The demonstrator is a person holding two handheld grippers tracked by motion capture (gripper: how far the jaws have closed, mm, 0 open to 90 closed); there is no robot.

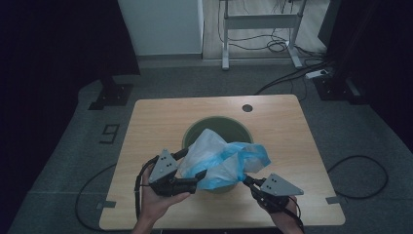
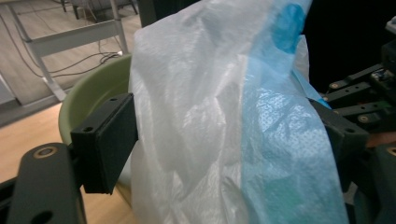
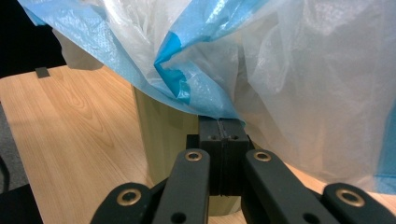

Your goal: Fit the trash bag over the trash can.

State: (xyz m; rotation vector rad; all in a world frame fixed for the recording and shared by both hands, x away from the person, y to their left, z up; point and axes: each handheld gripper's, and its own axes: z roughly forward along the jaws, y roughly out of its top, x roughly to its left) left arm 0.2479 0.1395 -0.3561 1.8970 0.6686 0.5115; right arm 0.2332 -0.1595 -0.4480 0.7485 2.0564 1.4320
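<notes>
Lining the green bin (image 1: 217, 127) at the counter's (image 1: 156, 122) middle looks like the step in hand. A white-and-blue plastic bag (image 1: 219, 161) is draped over its near rim. The right gripper (image 3: 219, 135) is pinched tight on the bag's edge; the left gripper (image 1: 192, 163) stands wide with film between its jaws, unpressed. Next, the left probably needs a fresh hold to spread the mouth.

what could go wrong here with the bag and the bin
The left gripper stands open around the plastic bag, so only the shut right gripper holds it; the loose side could sag off the green bin. Pulling from one pinched edge might tear the thin film or tip the bin.
</notes>
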